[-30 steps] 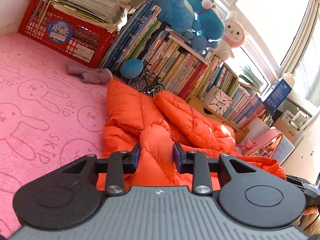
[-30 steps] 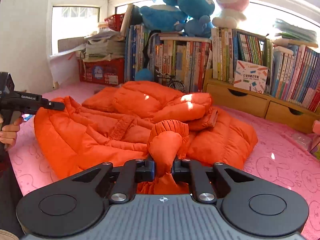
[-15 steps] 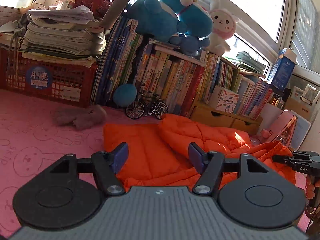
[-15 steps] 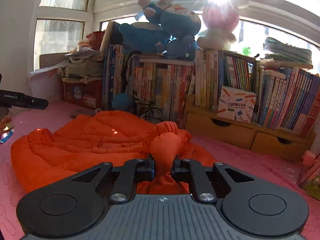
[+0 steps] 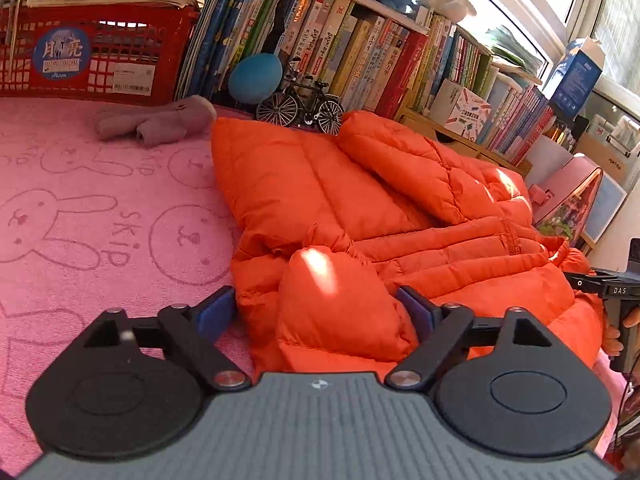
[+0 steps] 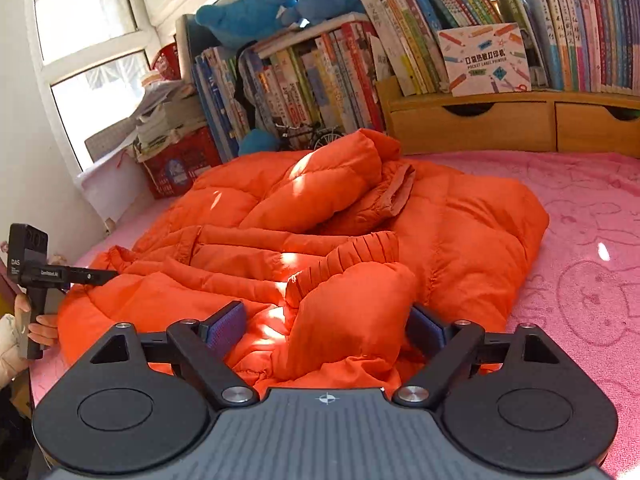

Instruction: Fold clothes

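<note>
1. The left gripper (image 5: 316, 314) stands fairly wide, a puffed fold of the orange jacket (image 5: 360, 216) between its jaws. The blue pads (image 5: 216, 310) do not press on the cloth, and the jaws are closing.
2. The right gripper (image 6: 326, 330) is also fairly wide around another bunched fold of the same jacket (image 6: 460, 232). Its jaws are opening and its pads (image 6: 224, 328) are clear of the fabric. A second ago both grippers pinched a raised bunch of the jacket; half a second ago the left had already let go while the right still held.
3. The one jacket lies crumpled in the middle of the pink rabbit-print cover (image 5: 80, 220), one sleeve folded across its top. It now lies lower and flatter than before.
4. In the right wrist view a person's hand (image 6: 38, 324) holds the left gripper's handle at the jacket's left edge.
5. Beyond the jacket, beside its far edge, lies one grey plush toy (image 5: 156, 120) on the cover, well apart from the grippers.
6. One small model bicycle (image 5: 300, 102) and one blue ball (image 5: 256, 76) stand just behind the jacket, against the row of books (image 5: 352, 48).
7. Furthest left is one red crate (image 5: 100, 52) stacked with papers; two wooden drawers (image 6: 472, 124) sit under the right shelf.
</note>
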{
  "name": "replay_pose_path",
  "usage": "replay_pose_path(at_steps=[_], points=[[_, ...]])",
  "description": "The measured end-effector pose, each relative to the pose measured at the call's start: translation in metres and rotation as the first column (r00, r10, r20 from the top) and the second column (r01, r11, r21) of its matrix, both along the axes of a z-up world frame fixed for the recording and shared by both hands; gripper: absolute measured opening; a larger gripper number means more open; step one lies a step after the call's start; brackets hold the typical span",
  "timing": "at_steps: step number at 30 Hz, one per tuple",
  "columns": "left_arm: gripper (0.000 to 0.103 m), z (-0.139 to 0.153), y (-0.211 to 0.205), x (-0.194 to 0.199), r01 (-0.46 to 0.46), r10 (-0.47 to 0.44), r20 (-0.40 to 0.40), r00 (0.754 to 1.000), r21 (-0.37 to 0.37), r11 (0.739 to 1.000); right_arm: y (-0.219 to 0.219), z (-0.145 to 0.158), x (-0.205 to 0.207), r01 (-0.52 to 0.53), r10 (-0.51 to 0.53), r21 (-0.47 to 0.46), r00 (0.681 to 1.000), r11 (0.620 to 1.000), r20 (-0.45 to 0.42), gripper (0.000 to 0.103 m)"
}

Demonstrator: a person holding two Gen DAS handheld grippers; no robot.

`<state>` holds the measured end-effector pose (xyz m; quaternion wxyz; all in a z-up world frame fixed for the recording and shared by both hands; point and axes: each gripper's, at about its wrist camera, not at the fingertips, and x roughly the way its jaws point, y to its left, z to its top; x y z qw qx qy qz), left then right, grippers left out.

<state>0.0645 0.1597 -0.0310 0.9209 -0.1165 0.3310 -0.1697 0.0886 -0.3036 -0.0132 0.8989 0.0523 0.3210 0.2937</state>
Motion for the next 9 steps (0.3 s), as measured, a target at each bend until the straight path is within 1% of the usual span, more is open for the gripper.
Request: replay_pose_path(at_steps=[1, 2, 3, 4, 5, 6, 8, 9], points=[[0.042, 0.003, -0.005, -0.007, -0.009, 0.009, 0.006, 1.0, 0.007, 1.0, 0.005, 0.001, -0.006, 0.004, -0.004, -0.028, 1.0, 1.0, 0.007, 0.038], [0.036, 0.008, -0.009, -0.015, -0.018, 0.017, 0.014, 1.0, 0.011, 1.0, 0.01, 0.002, -0.012, 0.008, -0.007, -0.053, 1.0, 0.999, 0.018, 0.025], [0.029, 0.016, -0.014, -0.027, -0.03, 0.029, 0.038, 0.999, 0.02, 0.999, 0.013, 0.006, -0.021, 0.007, -0.003, -0.069, 0.999, 0.998, 0.045, 0.019], [0.024, 0.026, -0.017, -0.038, -0.038, 0.037, 0.065, 0.997, 0.017, 0.999, 0.016, 0.014, -0.032, 0.006, 0.0, -0.073, 0.997, 0.997, 0.079, 0.017], [0.023, 0.036, -0.018, -0.048, -0.043, 0.042, 0.092, 0.995, 0.009, 0.999, 0.018, 0.023, -0.043, 0.006, 0.003, -0.075, 0.993, 0.997, 0.116, 0.015], [0.022, 0.05, -0.018, -0.059, -0.045, 0.046, 0.135, 0.99, -0.013, 0.999, 0.017, 0.038, -0.057, 0.008, 0.002, -0.06, 0.985, 0.998, 0.174, 0.014], [0.022, 0.081, -0.015, -0.081, -0.042, 0.056, 0.229, 0.972, -0.064, 0.997, 0.015, 0.073, -0.084, 0.002, 0.006, -0.027, 0.956, 1.0, 0.294, 0.014], [0.024, 0.096, -0.014, -0.092, -0.049, 0.066, 0.295, 0.953, -0.065, 0.997, 0.013, 0.091, -0.097, -0.004, 0.008, -0.012, 0.935, 1.0, 0.355, 0.014]])
